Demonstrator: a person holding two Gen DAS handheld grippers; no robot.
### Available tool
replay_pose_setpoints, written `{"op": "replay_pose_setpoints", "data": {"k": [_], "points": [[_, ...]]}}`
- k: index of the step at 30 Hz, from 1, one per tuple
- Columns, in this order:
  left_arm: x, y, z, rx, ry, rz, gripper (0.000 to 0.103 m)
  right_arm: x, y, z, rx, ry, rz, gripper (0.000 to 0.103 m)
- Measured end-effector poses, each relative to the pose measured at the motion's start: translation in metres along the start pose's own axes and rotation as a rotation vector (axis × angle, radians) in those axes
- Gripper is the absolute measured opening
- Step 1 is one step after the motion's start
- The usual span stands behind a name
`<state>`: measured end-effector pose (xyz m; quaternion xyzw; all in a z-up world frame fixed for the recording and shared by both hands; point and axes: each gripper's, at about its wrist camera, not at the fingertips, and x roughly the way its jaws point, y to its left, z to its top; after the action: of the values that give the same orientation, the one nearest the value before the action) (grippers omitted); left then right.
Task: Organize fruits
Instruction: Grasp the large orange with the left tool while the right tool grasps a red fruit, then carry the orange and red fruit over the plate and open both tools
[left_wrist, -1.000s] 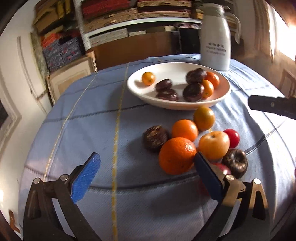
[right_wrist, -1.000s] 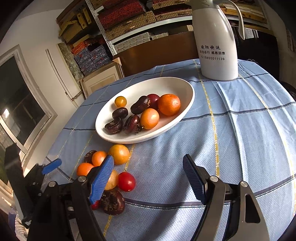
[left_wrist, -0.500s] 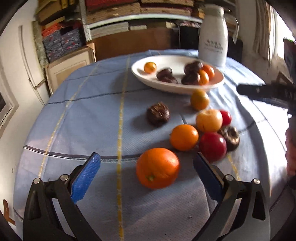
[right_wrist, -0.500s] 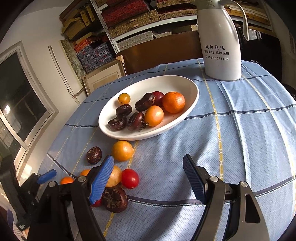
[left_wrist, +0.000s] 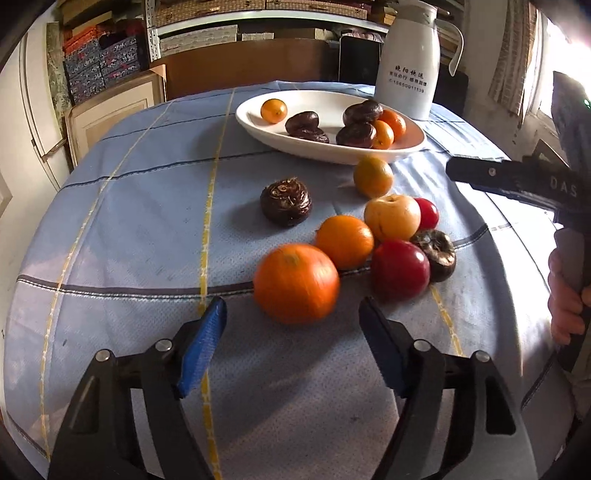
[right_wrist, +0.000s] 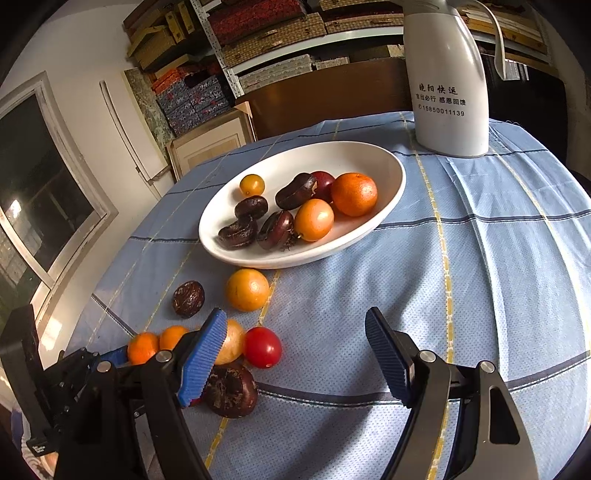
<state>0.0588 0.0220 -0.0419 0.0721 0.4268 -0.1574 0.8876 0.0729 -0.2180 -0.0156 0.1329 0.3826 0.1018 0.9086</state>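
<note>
Left gripper jaws wide, nothing between them, lined up just short of the big orange, which looks motion-blurred. Right gripper also wide and empty, hovering over bare tablecloth beside the loose fruit. Loose pile sits on the cloth in front of the white dish: second orange touching the big one, red apple, yellow-orange apple, small red tomato, dark wrinkled fruit beside the red apple, another dark wrinkled fruit apart to the left, small orange just beside the dish rim. Dish already holds several dark fruits and oranges, so sorting looks roughly half done. White kettle stands behind the dish. Step in hand, as judged: left side approaching to pick the big orange. Next move needs the jaws pushed forward to straddle the orange at its widest part, then closed; it's round and may roll, and the neighbouring orange touching it could get nudged. Then lift and carry over the rim into a free spot on the dish.
</note>
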Motion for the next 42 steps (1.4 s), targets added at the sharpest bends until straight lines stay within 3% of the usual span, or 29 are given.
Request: {"op": "replay_pose_setpoints", "data": {"k": [4, 10, 12, 19, 26, 29, 37, 42], "points": [[0.006, 0.006, 0.004, -0.029, 0.016, -0.009, 0.071, 0.001, -0.001, -0.003, 0.008, 0.013, 0.016, 0.078], [0.006, 0.002, 0.004, -0.004, 0.018, -0.014, 0.046, 0.005, -0.006, -0.005, 0.034, 0.04, 0.035, 0.078], [0.006, 0.001, 0.004, 0.0, 0.014, -0.013, 0.045, 0.008, -0.007, -0.006, 0.04, 0.058, 0.056, 0.076], [0.012, 0.004, 0.012, -0.012, 0.01, -0.012, 0.045, 0.024, -0.001, -0.011, 0.056, 0.154, 0.154, 0.046], [0.012, 0.002, 0.014, -0.002, 0.001, -0.007, 0.045, 0.035, -0.002, -0.012, 0.09, 0.173, 0.164, 0.037], [0.013, 0.002, 0.016, 0.001, -0.006, -0.003, 0.045, 0.038, -0.001, -0.012, 0.086, 0.171, 0.166, 0.028], [0.005, 0.003, 0.016, -0.007, -0.042, 0.016, 0.044, 0.028, 0.002, -0.012, 0.066, 0.138, 0.162, 0.027], [-0.005, 0.006, 0.04, -0.012, -0.09, 0.035, 0.044, -0.003, -0.001, 0.001, 0.044, -0.015, 0.066, 0.027]]}}
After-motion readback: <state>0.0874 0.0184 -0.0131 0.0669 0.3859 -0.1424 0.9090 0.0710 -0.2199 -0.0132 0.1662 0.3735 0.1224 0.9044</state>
